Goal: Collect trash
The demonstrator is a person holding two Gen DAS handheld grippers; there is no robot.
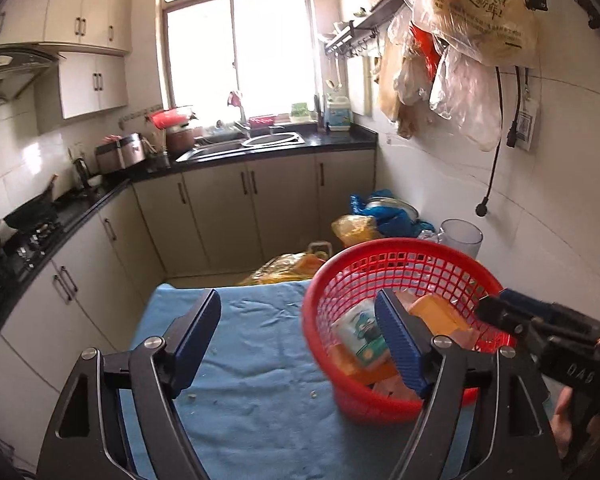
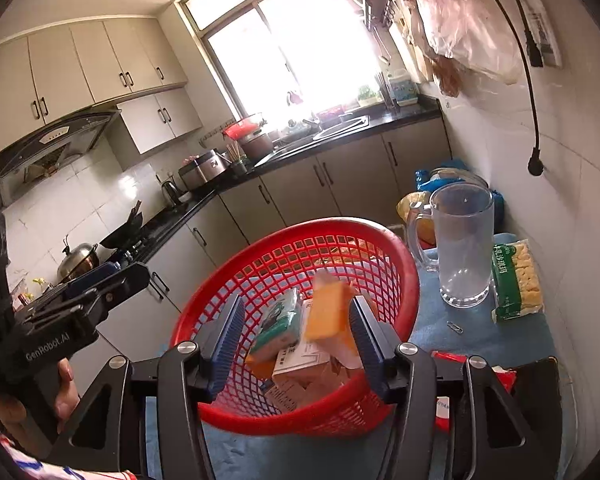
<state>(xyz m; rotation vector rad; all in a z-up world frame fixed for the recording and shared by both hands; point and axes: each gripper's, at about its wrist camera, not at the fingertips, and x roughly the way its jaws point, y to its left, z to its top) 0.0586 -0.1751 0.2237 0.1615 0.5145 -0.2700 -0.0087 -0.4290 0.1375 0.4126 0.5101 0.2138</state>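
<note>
A red mesh basket (image 1: 384, 252) (image 2: 300, 232) stands on the blue cloth (image 1: 252, 360). It holds several pieces of trash: an orange box (image 2: 328, 316) (image 1: 436, 312), blurred and loose between my right fingers, a green-white packet (image 1: 360, 332) (image 2: 276, 320) and cartons. My left gripper (image 1: 300, 344) is open and empty, its right finger over the basket's near edge. My right gripper (image 2: 296, 340) is open above the basket; it also shows in the left wrist view (image 1: 512, 312).
A clear glass mug (image 2: 462, 240), a green snack packet (image 2: 516, 280) and a paper clip (image 2: 455, 327) lie on the cloth right of the basket. A red wrapper (image 2: 448, 360) lies near my right gripper. Bags (image 1: 376, 220) sit beyond the table. The wall is close on the right.
</note>
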